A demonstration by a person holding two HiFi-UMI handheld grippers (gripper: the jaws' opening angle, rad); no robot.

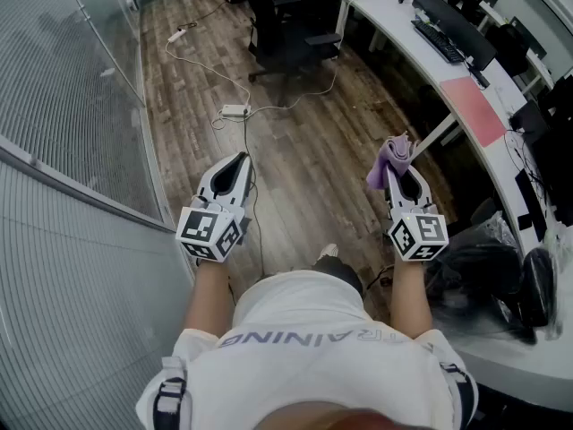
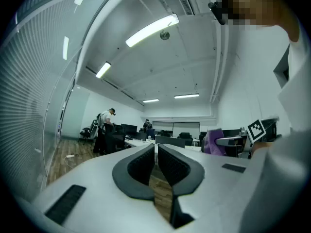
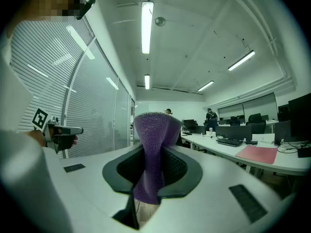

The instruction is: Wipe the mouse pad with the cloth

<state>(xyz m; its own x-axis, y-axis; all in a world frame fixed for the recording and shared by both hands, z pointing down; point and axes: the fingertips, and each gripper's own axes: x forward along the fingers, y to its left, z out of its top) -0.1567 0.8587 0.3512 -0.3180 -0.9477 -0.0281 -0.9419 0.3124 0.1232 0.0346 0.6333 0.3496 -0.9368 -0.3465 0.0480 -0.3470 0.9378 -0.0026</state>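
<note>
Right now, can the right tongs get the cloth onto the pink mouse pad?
Probably not: the right tongs, shut on the cloth, hang over open floor, well short of the mouse pad. Nothing seems to block the way.

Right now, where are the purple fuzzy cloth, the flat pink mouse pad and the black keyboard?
purple fuzzy cloth [image 3: 151,147], right gripper view, its middle fold.
flat pink mouse pad [image 1: 473,110], head view, its centre.
black keyboard [image 1: 439,41], head view, middle keys.

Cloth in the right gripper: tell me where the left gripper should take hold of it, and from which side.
Probably the free bunched end of the cloth that stands beyond the jaws of the right gripper, which pinch it lower down. Come in from the left, across that end. The left gripper, shut and empty, would have to open first.
</note>
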